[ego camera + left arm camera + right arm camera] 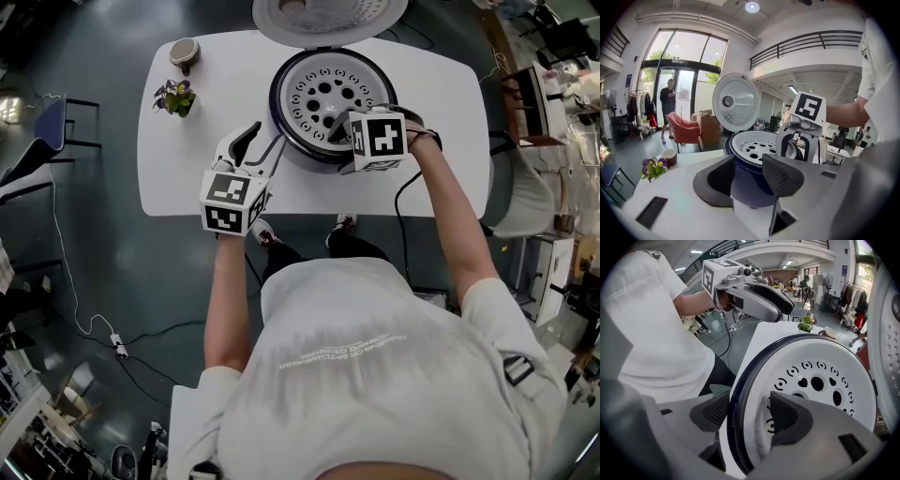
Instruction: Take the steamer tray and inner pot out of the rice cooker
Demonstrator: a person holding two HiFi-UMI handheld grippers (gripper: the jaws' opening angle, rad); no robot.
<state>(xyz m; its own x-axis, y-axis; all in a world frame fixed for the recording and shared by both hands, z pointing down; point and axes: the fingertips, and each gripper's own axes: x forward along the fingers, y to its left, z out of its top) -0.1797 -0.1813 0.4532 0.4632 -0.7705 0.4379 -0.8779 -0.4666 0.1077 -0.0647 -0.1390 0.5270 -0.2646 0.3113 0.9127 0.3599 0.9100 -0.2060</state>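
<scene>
Nothing is out yet. Steamer tray (323, 89) sits in the rice cooker (281, 122) mid-table, with the lid (328, 11) up at the far side; inner pot hidden beneath.

Right gripper (747, 413) is wide open, straddling the near-right rim, one jaw outside and one over the tray, unclamped.

Left gripper (747, 176) is open and empty, near-left of the cooker.

Both removals remain.
</scene>
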